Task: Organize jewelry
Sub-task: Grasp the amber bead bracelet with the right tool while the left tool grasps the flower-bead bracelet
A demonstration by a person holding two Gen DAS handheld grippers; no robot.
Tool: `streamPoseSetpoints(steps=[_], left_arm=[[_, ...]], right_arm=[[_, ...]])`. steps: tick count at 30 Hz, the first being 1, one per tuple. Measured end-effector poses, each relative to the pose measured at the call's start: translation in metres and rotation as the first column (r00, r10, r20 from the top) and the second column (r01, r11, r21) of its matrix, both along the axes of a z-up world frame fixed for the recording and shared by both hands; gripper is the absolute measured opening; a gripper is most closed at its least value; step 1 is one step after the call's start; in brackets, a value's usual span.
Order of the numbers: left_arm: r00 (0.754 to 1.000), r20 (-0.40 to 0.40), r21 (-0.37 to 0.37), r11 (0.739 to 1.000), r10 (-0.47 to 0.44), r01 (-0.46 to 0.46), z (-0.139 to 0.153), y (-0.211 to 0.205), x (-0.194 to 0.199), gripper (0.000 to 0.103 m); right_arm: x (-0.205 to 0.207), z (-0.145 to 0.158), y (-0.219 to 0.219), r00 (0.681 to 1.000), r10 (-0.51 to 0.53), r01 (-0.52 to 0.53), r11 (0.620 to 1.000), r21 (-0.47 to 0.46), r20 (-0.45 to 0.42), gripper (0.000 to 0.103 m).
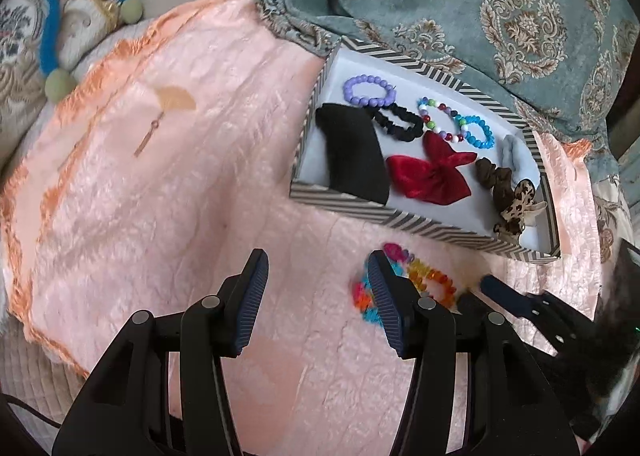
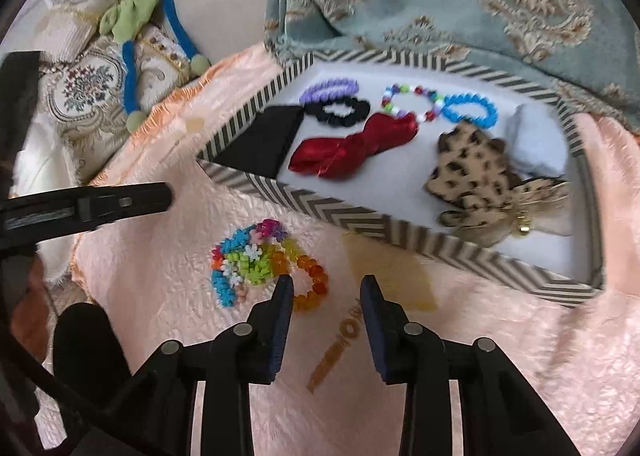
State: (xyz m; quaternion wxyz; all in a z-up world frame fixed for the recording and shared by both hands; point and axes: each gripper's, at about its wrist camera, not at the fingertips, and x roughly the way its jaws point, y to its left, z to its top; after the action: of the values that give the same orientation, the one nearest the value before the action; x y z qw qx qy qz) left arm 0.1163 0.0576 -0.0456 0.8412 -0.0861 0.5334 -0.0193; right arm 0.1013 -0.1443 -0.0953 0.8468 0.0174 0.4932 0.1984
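Note:
A chevron-rimmed box (image 1: pixel 340 205) (image 2: pixel 320 202) lies on the peach blanket and holds a purple bead bracelet (image 1: pixel 368 91), a black scrunchie (image 2: pixel 338 111), a red bow (image 2: pixel 352 150), a blue bead bracelet (image 2: pixel 472 110), a multicolour bead bracelet (image 1: pixel 440 120), a black cloth (image 1: pixel 352 152) and a leopard bow (image 2: pixel 472 172). A multicolour flower bracelet (image 2: pixel 240 260) and an orange bead bracelet (image 2: pixel 312 284) lie on the blanket in front of the box. My left gripper (image 1: pixel 318 260) is open and empty, left of them. My right gripper (image 2: pixel 326 286) is open and empty, just right of the orange bracelet.
A peach quilted blanket (image 1: pixel 160 184) covers the surface. A teal patterned cloth (image 1: pixel 480 8) lies bunched behind the box. An embroidered cushion with a blue and green cord (image 2: pixel 132 68) sits at the far left. A brown scrunchie (image 1: pixel 494 172) and grey cloth (image 1: pixel 516 154) lie in the box's right end.

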Motion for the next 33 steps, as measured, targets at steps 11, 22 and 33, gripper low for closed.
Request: streamPoseSetpoints(steps=[11, 22, 33], left_arm=[[1.000, -0.021, -0.024, 1.000, 0.001, -0.002, -0.005, 0.006, -0.004, 0.052], [0.996, -0.081, -0.005, 0.999, -0.043, 0.043, -0.037, -0.025, 0.004, 0.056], [0.994, -0.097, -0.077, 0.996, -0.059, 0.052, -0.050, -0.036, 0.016, 0.013]], right_arm=[[-0.001, -0.007, -0.010, 0.999, -0.001, 0.006, 0.994, -0.108, 0.044, 0.009], [-0.023, -0.007, -0.101, 0.984, -0.171, 0.170, 0.985, -0.027, -0.054, 0.009], [-0.023, -0.004, -0.090, 0.990, -0.133, 0.134, 0.991, 0.015, -0.035, 0.009]])
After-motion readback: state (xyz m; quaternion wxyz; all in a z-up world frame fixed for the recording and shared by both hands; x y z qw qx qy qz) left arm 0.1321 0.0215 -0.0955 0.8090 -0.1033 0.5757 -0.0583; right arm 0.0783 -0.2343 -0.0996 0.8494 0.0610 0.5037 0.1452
